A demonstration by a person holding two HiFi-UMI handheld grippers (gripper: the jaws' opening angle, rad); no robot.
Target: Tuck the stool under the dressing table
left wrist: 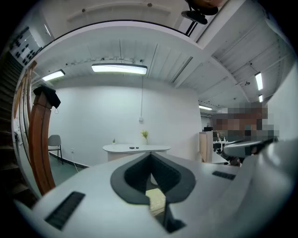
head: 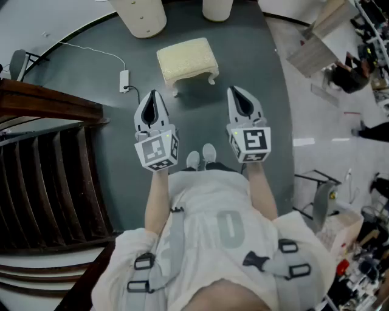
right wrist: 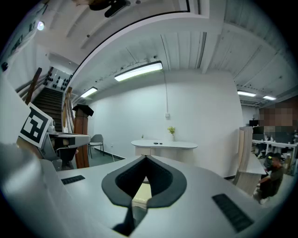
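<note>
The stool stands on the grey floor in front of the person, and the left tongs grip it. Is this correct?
No. The stool stands on the grey floor in front of the person, but the left tongs are shut, empty and apart from it; the head view shows this.

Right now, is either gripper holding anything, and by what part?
Nothing is held. The left gripper and right gripper both have their jaws shut with nothing between them. The stool stands apart, ahead of them.

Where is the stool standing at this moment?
In the head view the stool stands at upper centre on the grey floor, ahead of the left gripper and right gripper, short of the dressing table.
</note>
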